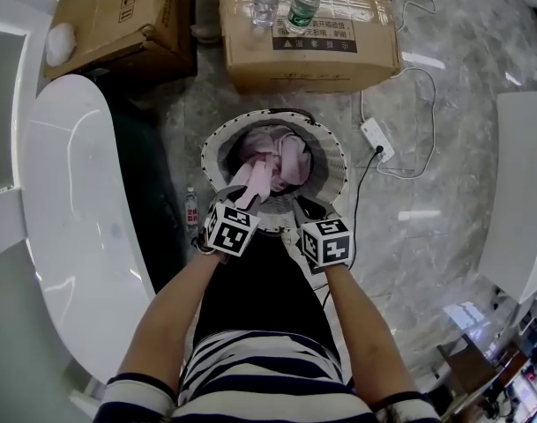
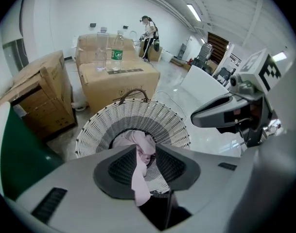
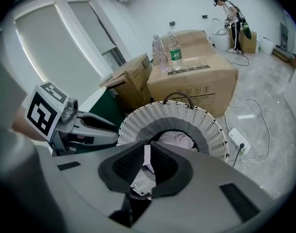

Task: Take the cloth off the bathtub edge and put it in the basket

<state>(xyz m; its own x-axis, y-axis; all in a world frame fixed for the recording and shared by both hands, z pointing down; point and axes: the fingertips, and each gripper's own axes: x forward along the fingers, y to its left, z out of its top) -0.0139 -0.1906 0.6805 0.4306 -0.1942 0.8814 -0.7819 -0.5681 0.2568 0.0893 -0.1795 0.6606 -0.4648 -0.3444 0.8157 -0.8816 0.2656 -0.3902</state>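
Both tools hover over the basket point(image 1: 337, 157) at frame centre, with the cloth point(image 1: 277, 159) mostly inside. The right tool point(image 3: 148, 149) pinches a strip. The left tool point(image 2: 146, 152) is slack, cloth loose between its jaws. Next, release the right and lift clear.

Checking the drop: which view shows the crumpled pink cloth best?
Head view: the crumpled pink cloth shows almost whole in the white woven basket. Gripper views show a strip between jaws, the rest partly hidden.

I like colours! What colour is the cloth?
The cloth is pale pink; head view shows it best.
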